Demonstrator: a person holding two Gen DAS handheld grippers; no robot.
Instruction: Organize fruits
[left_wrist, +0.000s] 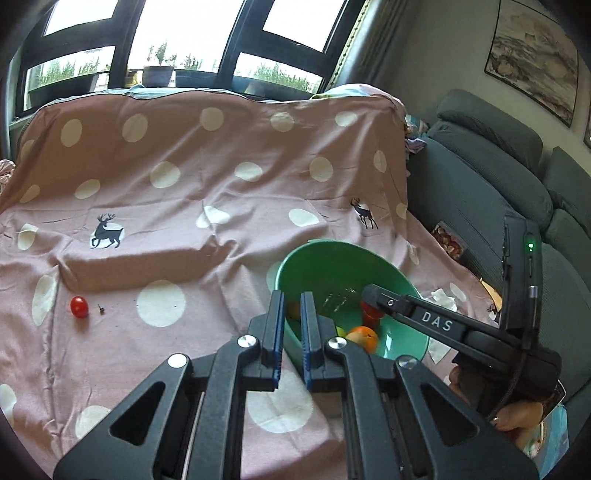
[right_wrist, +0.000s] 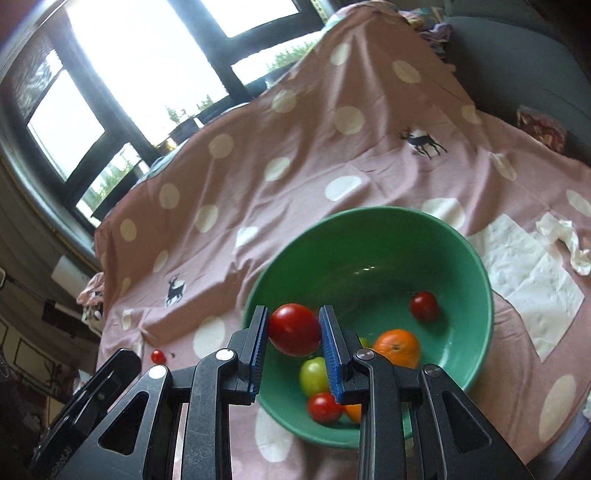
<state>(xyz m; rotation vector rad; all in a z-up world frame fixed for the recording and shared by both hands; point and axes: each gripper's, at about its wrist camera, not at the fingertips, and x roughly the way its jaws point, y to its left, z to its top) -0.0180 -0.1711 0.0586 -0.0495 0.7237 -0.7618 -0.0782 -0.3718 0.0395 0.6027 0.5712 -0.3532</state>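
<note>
A green bowl (right_wrist: 461, 258) sits on the pink polka-dot cloth (left_wrist: 184, 206) and also shows in the left wrist view (left_wrist: 314, 262). It holds an orange (right_wrist: 398, 347), a green fruit (right_wrist: 313, 374) and small red tomatoes (right_wrist: 424, 305). My right gripper (right_wrist: 293, 332) is shut on a larger red tomato (right_wrist: 294, 328) over the bowl's near-left rim. My left gripper (left_wrist: 291, 332) has a narrow gap between its jaws, holds nothing and hovers by the bowl's left rim. A lone cherry tomato (left_wrist: 79, 307) lies on the cloth to the left.
White tissues (right_wrist: 528, 280) lie right of the bowl, with a crumpled one (right_wrist: 565, 243) beyond. A grey sofa (left_wrist: 480, 177) stands to the right. The cloth rises over a backrest toward the window (left_wrist: 166, 37). A tiny dark stem (left_wrist: 100, 308) lies by the lone tomato.
</note>
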